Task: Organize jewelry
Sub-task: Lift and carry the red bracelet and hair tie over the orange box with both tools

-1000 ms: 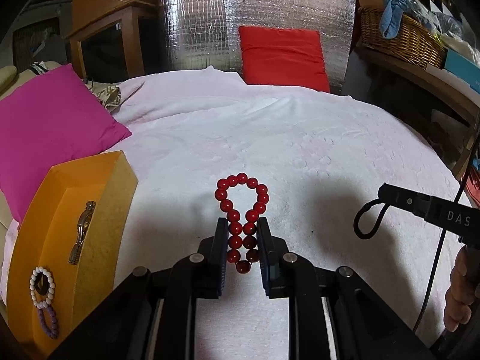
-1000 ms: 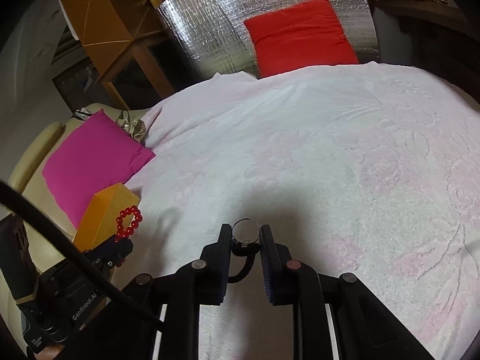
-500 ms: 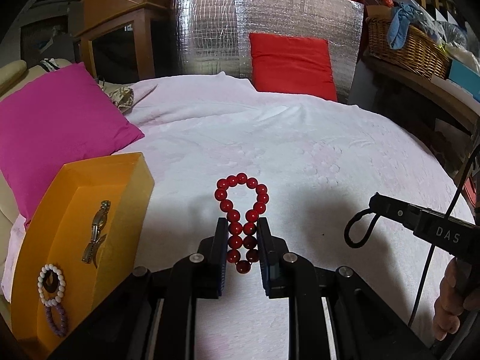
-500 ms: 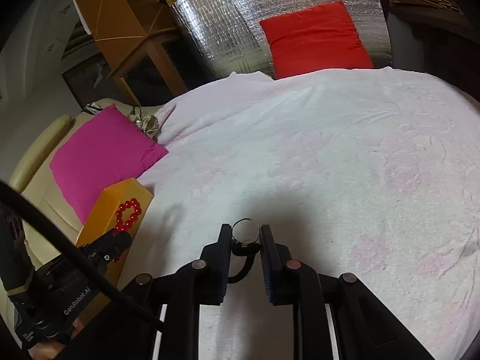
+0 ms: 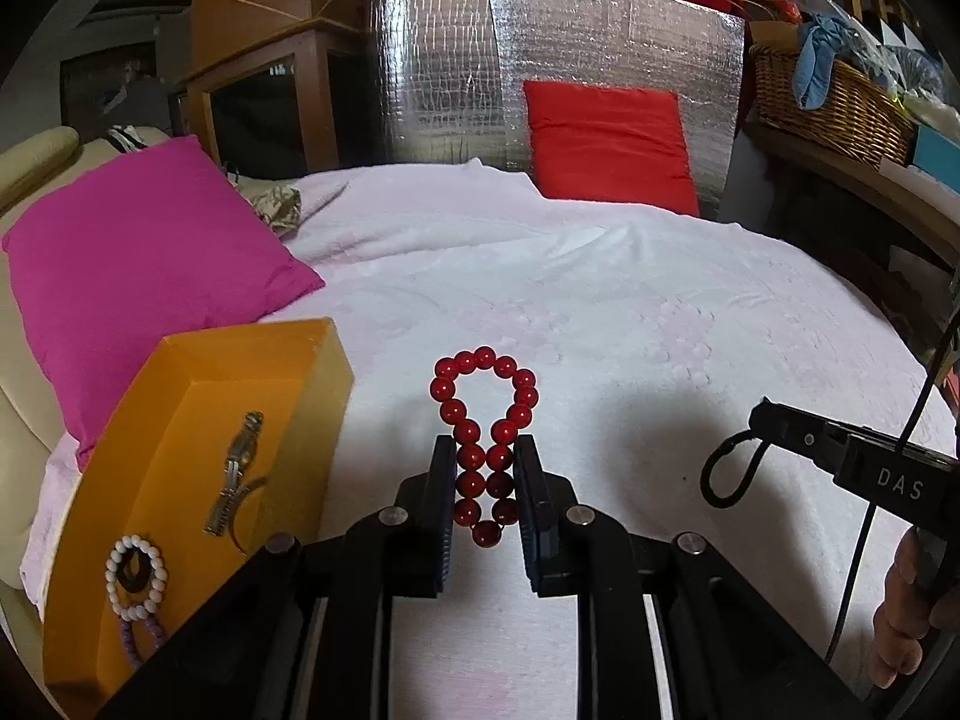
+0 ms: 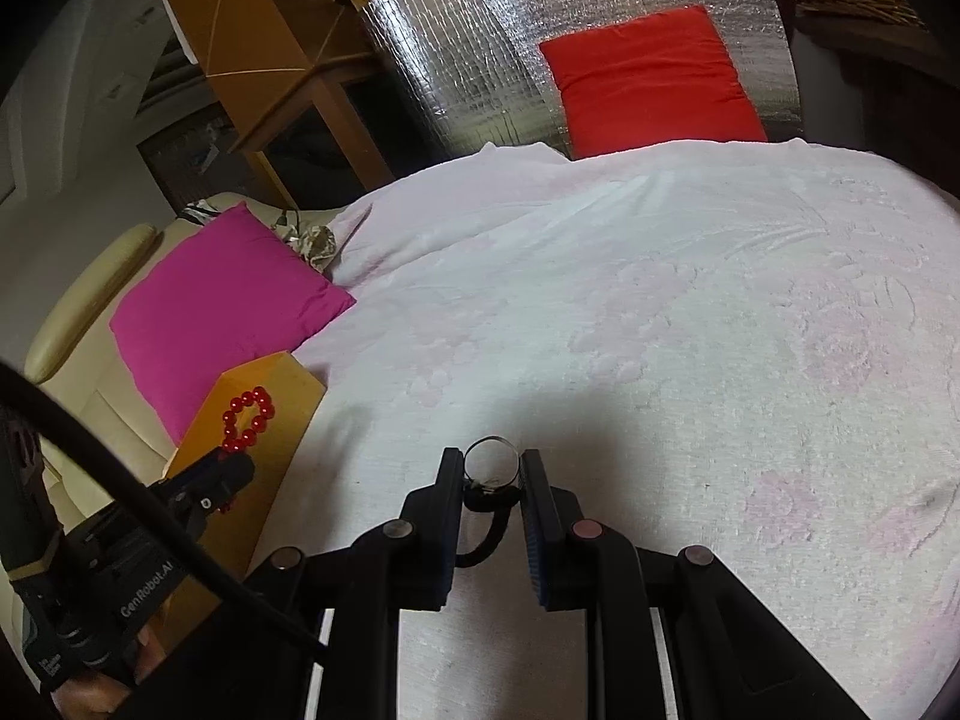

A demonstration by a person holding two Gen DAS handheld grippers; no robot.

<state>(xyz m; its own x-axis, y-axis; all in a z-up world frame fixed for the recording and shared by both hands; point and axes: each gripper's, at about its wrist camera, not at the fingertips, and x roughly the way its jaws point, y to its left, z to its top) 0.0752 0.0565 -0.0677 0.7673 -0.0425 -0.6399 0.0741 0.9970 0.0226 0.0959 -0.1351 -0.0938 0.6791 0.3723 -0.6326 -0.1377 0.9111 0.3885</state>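
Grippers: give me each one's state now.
Left gripper: shut on the red bead bracelet.
Right gripper: shut on the black-corded ring.

My work surface is a bed under a pale pink embossed blanket (image 5: 600, 312); on it lie a magenta cushion (image 5: 144, 264) at its left edge, an open orange box (image 5: 318, 360) just in front of that cushion, and a red cushion (image 5: 606, 144) (propped at the far end).
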